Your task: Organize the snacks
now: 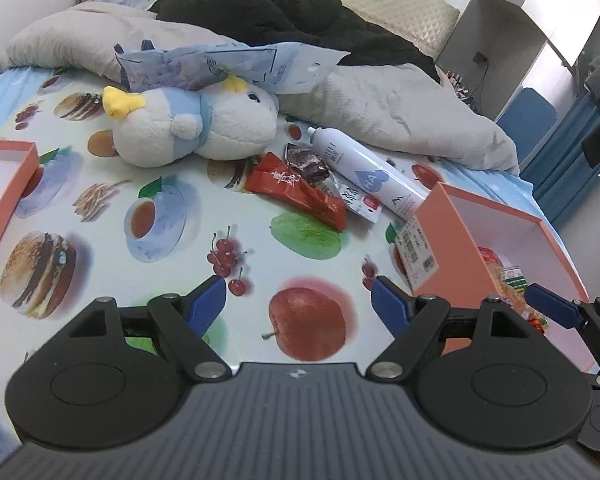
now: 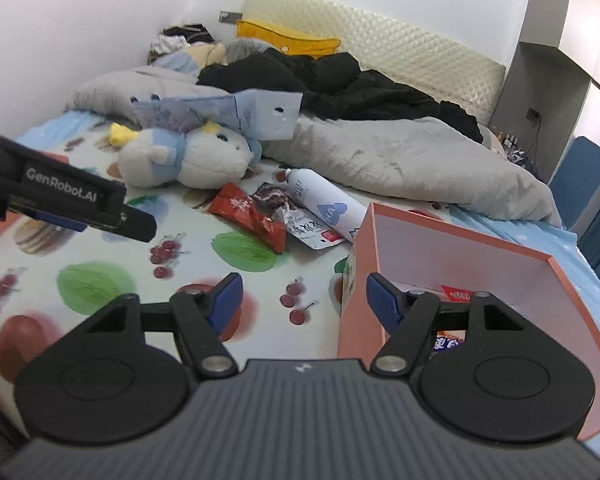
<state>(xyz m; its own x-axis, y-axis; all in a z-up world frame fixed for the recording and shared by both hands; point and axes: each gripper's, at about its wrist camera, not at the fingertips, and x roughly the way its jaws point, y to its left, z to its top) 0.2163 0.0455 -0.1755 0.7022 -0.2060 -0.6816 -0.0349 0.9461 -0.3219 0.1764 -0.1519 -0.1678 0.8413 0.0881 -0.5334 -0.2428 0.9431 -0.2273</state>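
Where lettering can be read, it is sparse: the white spray can carries a blue heart marked "HA", and in the right wrist view the side of the left gripper reads "GenRobot.AI". White script runs along the red packet, too blurred to make out, and the barcode label on the pink box is likewise illegible.

Both grippers stand released, with nothing between their blue pads. Below the left gripper is bare bedsheet printed with apples, cherries and burgers. The snacks lie ahead of it and a little right: the red packet, a dark crinkled wrapper touching it, and a white sachet with a small red square, all beside the can. A plush toy lies farther back, against the grey blanket.

From the right gripper the same pile sits ahead and left, well apart from its fingertips. Its right finger hangs at the near wall of the pink box, which holds several packets already. A second pink box sits at the far left edge.
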